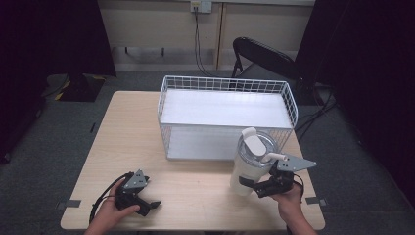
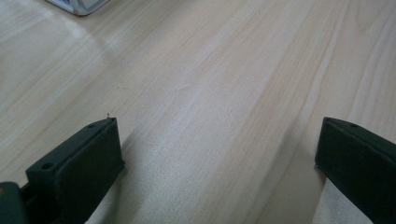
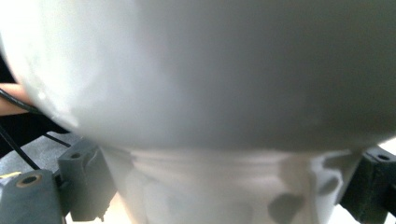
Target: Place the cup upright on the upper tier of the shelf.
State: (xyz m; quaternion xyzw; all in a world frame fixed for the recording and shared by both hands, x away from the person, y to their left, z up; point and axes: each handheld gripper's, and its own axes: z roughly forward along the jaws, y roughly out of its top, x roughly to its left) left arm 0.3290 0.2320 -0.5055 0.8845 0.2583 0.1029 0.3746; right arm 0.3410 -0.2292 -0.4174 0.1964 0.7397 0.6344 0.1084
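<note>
My right gripper [image 1: 258,186] is at lower right of the high view, jaws clamped on the narrow lower body of the white tumbler [image 1: 252,164]. In the right gripper view the tumbler [image 3: 201,93] bulges out above the two jaws, which press its base from either side. Its long axis is upright, lid and handle on top, bottom apparently on or just off the table [image 1: 132,132]. The wire basket [image 1: 226,115] lies just up-frame of the tumbler, open top, near wall right beside the cup. Likely next move: lift and carry up-frame over that wall, so clearance over the rim matters. Right hand is clearly the nearer one.

My left gripper [image 1: 139,196] rests low at lower left, well apart from the cup, jaws spread wide and holding nothing; the left gripper view has bare tabletop [image 2: 210,84] between them.
</note>
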